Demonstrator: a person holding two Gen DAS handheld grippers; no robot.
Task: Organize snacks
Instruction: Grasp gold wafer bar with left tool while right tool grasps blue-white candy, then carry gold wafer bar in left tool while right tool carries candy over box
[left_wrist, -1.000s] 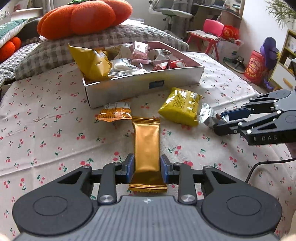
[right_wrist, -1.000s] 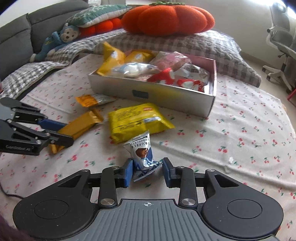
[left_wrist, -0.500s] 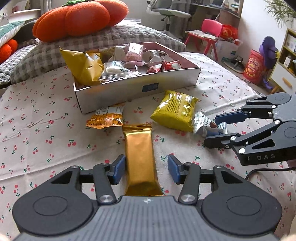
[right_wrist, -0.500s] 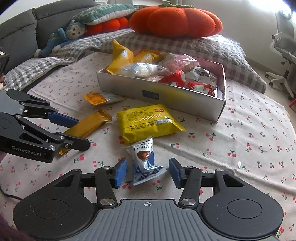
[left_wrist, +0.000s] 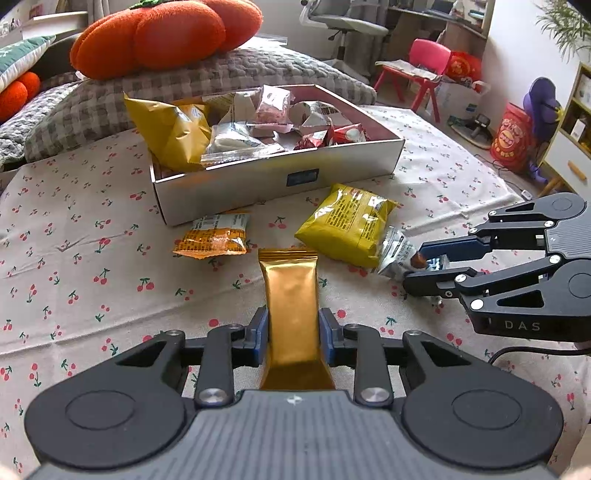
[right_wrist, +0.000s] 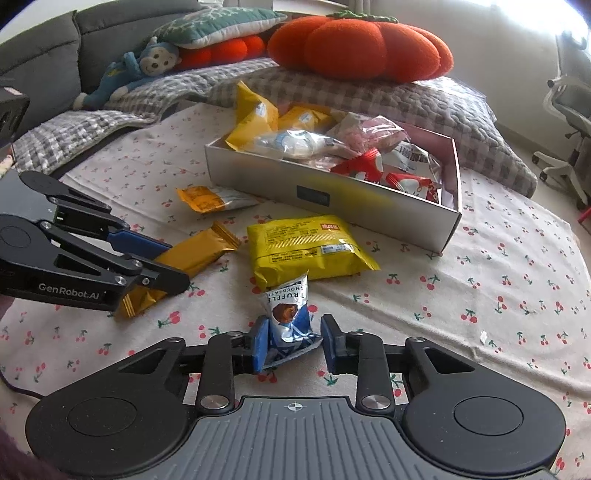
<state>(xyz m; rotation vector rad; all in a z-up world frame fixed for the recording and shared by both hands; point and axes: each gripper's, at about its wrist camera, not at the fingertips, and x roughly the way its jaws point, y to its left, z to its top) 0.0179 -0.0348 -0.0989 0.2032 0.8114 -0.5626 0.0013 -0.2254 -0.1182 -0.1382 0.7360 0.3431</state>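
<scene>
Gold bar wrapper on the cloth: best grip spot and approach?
Grip the gold bar across its narrow width near the near end, coming from above and along its length. It lies flat, long axis pointing toward the box. The left gripper already straddles it that way, jaws closing, pads at both long edges.

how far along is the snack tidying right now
Done: the box already holds a pile of packets. In hand: left gripper closing on the gold bar, right gripper closing around the truffle packet. Left: yellow packet and orange packet, both on the cloth.
</scene>
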